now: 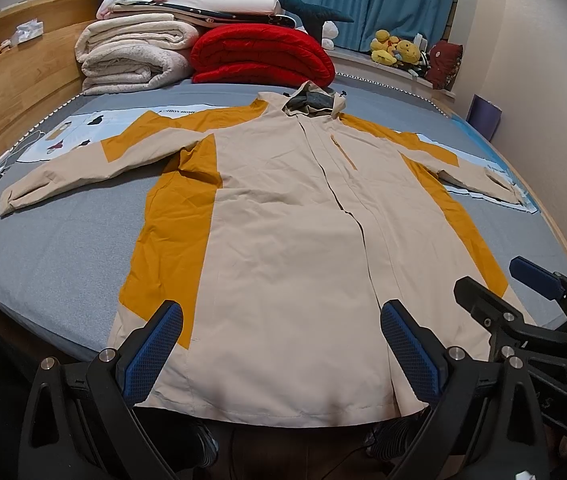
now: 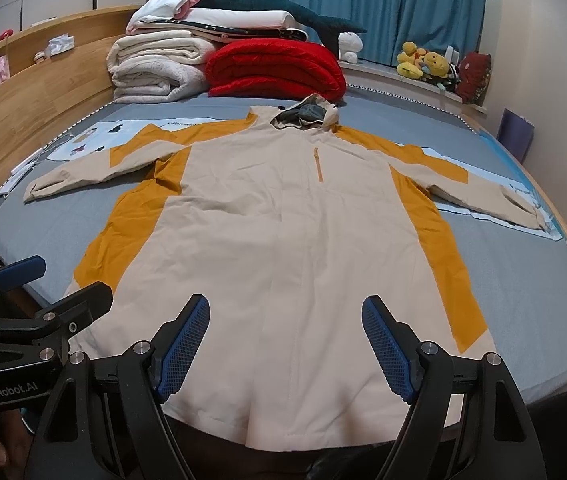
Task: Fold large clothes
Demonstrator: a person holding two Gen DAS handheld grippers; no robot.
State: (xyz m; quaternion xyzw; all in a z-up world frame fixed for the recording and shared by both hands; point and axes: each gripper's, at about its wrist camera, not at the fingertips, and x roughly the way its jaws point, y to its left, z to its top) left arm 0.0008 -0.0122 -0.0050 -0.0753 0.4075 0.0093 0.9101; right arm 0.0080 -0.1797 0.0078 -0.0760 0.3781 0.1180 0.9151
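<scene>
Lying flat on a grey bed [image 1: 63, 248], a beige-and-mustard jacket [image 1: 283, 240], hood at 12 o'clock; left tool [image 1: 281, 354] and right tool [image 2: 285, 348] both open above its hem

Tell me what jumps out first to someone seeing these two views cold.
The big beige and mustard hooded jacket dominates, spread flat, front up, on the grey bed with both sleeves out and its hem at the near edge. Behind its hood, a folded red quilt glows beside a stack of cream blankets. Both the left gripper and right gripper hang open over the hem.
</scene>
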